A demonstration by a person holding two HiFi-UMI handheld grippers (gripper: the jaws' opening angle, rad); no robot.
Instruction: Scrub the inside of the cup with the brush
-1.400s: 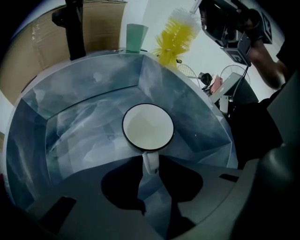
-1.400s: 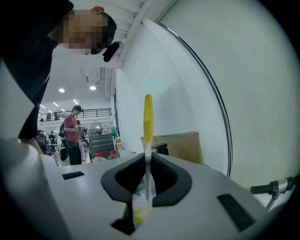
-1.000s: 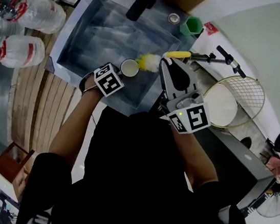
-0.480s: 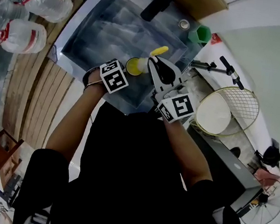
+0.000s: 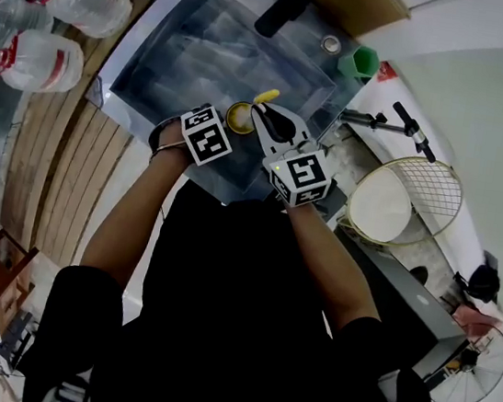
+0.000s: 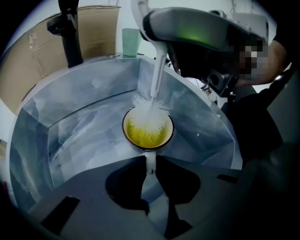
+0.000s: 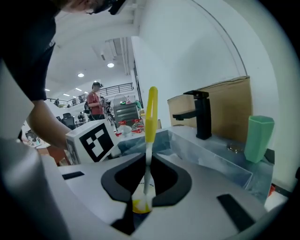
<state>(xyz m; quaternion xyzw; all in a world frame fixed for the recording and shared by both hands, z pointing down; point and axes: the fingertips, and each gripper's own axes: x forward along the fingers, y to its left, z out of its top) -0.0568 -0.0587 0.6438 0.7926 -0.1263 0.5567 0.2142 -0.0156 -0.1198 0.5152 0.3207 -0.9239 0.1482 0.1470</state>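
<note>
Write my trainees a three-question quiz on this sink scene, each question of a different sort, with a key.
1. True or false: the bristles of the brush are inside the cup.
2. Which part of the cup is the left gripper shut on? A) the rim B) the handle C) the base
3. Name the thing that the right gripper holds.

Key: 1 true; 2 B; 3 the brush, held by its stem.

Blk faucet [image 5: 293,2], grn tumbler [image 5: 357,62], racket [image 5: 432,186], bottles [image 5: 43,64]
</note>
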